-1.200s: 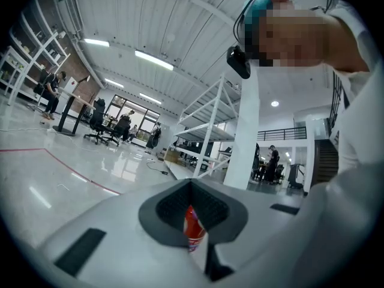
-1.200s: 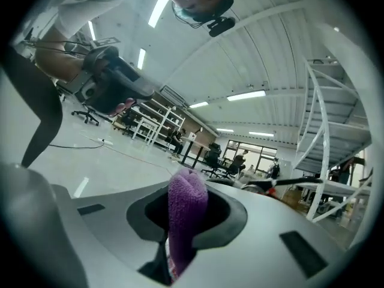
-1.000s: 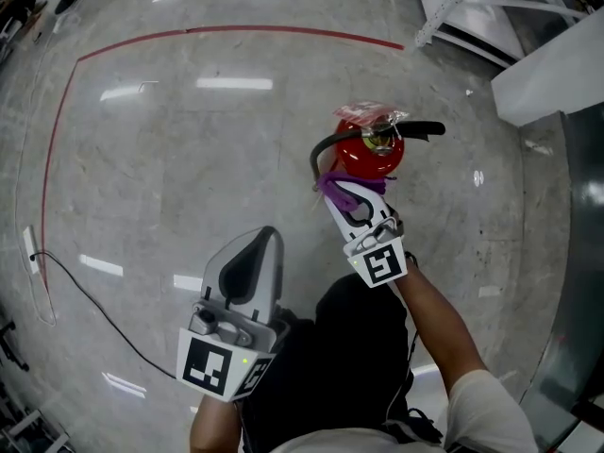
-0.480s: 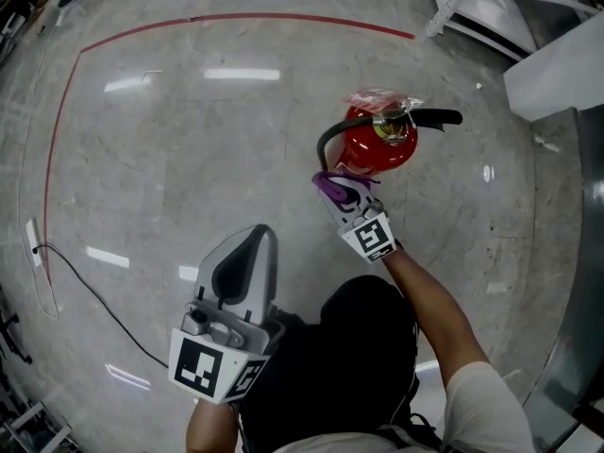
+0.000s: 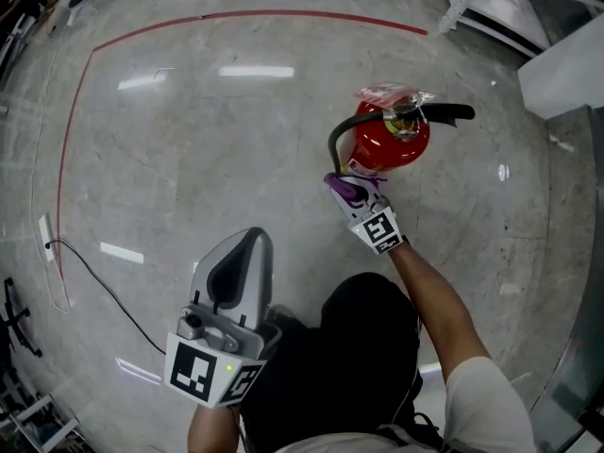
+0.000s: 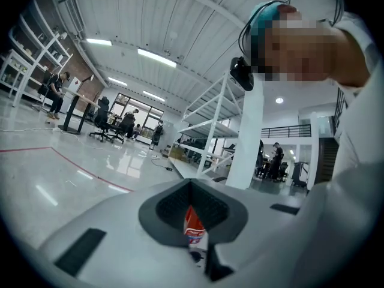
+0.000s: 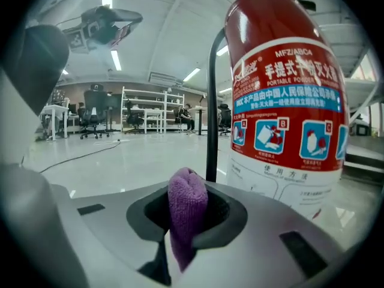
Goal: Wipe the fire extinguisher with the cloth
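A red fire extinguisher (image 5: 390, 140) stands upright on the floor, with a black hose (image 5: 335, 144) and a black handle on top. My right gripper (image 5: 351, 189) is shut on a purple cloth (image 5: 343, 188), which lies against the extinguisher's near left side. In the right gripper view the folded cloth (image 7: 186, 215) sticks up between the jaws, with the labelled extinguisher body (image 7: 282, 95) and hose (image 7: 212, 113) just behind it. My left gripper (image 5: 255, 237) hangs shut at the lower left, well away from the extinguisher. In its own view only a red-and-white sliver shows in the slit of the left gripper (image 6: 192, 221).
The floor is glossy grey stone (image 5: 189, 159) with a red line (image 5: 236, 17) marked across it. A thin black cable (image 5: 94, 281) runs along the left. White shelving and a white block (image 5: 557, 74) stand at the upper right. The person's dark trousers (image 5: 363, 347) fill the bottom.
My right gripper, with the cloth, has moved away from the head camera, down along the extinguisher's near side. The left gripper has barely moved.
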Action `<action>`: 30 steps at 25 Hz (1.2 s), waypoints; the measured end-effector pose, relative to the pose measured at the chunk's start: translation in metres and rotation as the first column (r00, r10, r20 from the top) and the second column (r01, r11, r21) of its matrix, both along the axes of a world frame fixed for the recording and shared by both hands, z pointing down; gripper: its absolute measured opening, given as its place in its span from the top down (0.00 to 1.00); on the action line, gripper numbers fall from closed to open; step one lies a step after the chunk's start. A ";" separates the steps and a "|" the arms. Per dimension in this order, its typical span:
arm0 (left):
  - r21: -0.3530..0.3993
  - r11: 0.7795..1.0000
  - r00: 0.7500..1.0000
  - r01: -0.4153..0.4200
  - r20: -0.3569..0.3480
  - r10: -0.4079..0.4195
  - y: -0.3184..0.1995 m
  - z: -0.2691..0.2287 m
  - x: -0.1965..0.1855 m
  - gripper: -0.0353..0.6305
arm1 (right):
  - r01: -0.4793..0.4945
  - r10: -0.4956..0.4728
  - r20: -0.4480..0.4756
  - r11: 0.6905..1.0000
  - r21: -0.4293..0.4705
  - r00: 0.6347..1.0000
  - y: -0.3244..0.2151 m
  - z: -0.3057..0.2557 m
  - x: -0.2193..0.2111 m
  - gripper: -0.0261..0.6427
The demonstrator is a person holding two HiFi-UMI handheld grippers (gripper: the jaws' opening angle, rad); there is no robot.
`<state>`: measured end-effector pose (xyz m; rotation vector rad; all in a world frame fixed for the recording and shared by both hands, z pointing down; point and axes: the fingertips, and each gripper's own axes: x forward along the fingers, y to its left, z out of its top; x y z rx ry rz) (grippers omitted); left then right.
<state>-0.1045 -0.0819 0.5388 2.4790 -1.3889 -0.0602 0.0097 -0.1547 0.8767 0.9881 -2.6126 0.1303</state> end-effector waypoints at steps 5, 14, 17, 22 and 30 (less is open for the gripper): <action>-0.005 1.000 1.000 0.003 0.004 -0.003 0.001 0.001 0.005 0.94 | 0.009 -0.004 0.057 0.996 -0.094 0.998 0.011 -0.001 0.005 0.86; -0.001 0.999 0.999 -0.043 -0.003 0.043 -0.009 0.004 0.038 0.94 | -0.318 0.410 0.496 0.911 -0.261 0.765 0.030 -0.082 0.155 0.86; -0.001 0.999 0.999 -0.046 0.006 0.046 -0.012 0.007 0.047 0.94 | -0.485 0.525 0.566 0.842 -0.237 0.636 0.017 -0.115 0.219 0.86; -0.021 0.999 0.999 -0.028 0.023 0.029 -0.015 0.017 0.053 0.94 | -0.589 0.508 0.606 0.804 -0.078 0.613 -0.013 -0.173 0.249 0.86; -0.036 0.999 1.000 0.005 -0.002 -0.005 -0.018 0.031 0.045 0.94 | -0.399 0.246 0.603 0.907 0.132 0.759 -0.022 -0.237 0.162 0.86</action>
